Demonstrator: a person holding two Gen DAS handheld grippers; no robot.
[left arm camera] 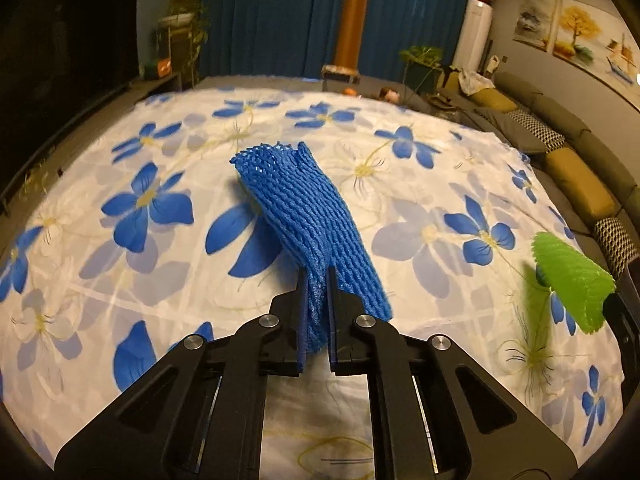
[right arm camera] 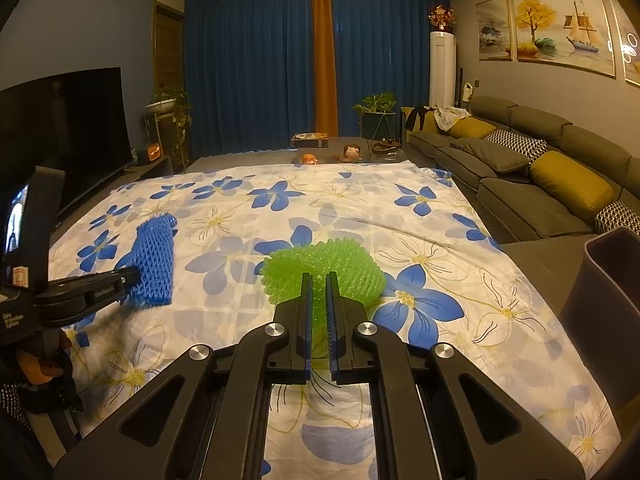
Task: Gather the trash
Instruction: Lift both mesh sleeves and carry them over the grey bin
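Blue foam-net fruit sleeve point(left arm camera: 304, 216) pinched at its near end between the pads of the left hand-held gripper point(left arm camera: 316, 276) over the white sheet with blue flowers point(left arm camera: 132, 264); green foam-net sleeve point(right arm camera: 324, 268) likewise clamped in the right hand-held gripper point(right arm camera: 319, 280), dark bin point(right arm camera: 608, 312) near on its right.
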